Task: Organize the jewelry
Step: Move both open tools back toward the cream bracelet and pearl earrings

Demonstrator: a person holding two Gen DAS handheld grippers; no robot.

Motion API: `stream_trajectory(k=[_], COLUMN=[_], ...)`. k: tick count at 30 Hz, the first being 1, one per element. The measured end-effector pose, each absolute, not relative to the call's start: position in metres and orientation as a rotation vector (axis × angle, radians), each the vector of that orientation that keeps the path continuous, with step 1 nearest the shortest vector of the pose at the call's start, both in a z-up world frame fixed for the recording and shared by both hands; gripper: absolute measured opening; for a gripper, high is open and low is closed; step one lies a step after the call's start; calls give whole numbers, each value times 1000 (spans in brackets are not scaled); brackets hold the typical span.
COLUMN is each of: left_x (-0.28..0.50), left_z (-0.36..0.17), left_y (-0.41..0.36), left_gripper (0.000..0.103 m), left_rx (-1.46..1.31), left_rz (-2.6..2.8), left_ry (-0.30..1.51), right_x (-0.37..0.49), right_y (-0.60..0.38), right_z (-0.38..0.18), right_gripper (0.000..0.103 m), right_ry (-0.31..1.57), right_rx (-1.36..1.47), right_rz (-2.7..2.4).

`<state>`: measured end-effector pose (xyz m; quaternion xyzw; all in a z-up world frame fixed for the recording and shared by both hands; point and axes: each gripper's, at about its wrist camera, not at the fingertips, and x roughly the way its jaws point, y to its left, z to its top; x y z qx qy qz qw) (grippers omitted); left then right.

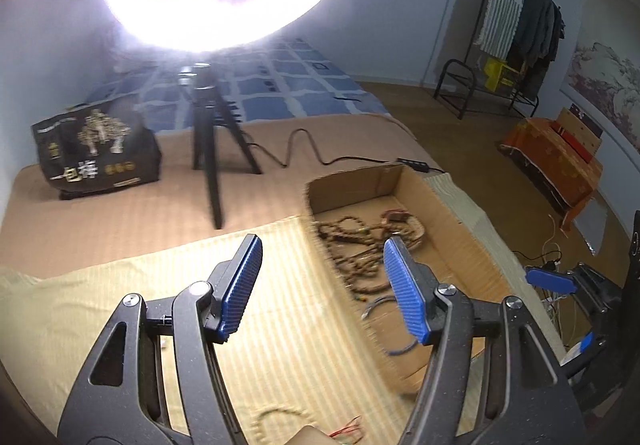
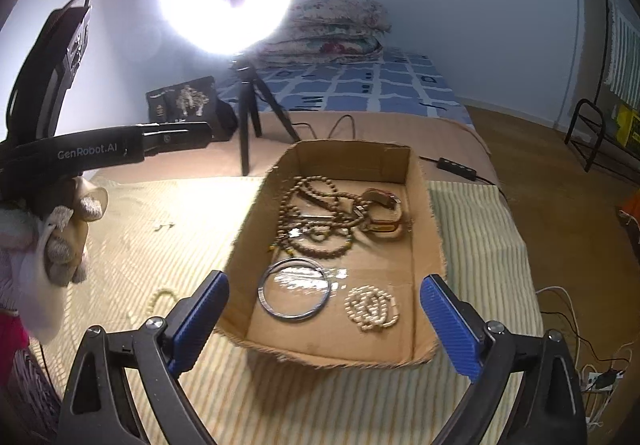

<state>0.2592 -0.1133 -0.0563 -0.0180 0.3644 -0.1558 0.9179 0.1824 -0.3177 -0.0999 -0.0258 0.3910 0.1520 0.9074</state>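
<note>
Two grippers, left (image 1: pixel 322 287) and right (image 2: pixel 324 319), are spread wide and empty. Inside the box (image 2: pixel 418 181): bead strands (image 2: pixel 316 217), bangle (image 2: pixel 295 291), white bracelet (image 2: pixel 372 307).

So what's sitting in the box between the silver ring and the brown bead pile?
Nothing solid. In the right wrist view, only bare cardboard floor of the box separates the silver ring from the brown bead pile, apart from bright glare there.

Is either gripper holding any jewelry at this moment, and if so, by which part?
Nothing is held. The left gripper and the right gripper are both open, with empty jaws.
</note>
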Motion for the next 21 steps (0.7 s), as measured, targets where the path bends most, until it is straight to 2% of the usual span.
stream_trajectory(k=[17, 20, 21], left_x=[225, 225, 225], left_z=[-81, -89, -92], left_y=[16, 31, 35], left_gripper=[64, 54, 53], left_rx=[-73, -93, -99], left_rz=[-166, -148, -143], left_ry=[762, 780, 785], right_x=[137, 133, 132], right_y=[-243, -224, -217], right_z=[-109, -114, -116], right_gripper=[97, 96, 94], right_ry=[822, 831, 837], right_rx=[-103, -128, -137], right_rz=[496, 535, 552])
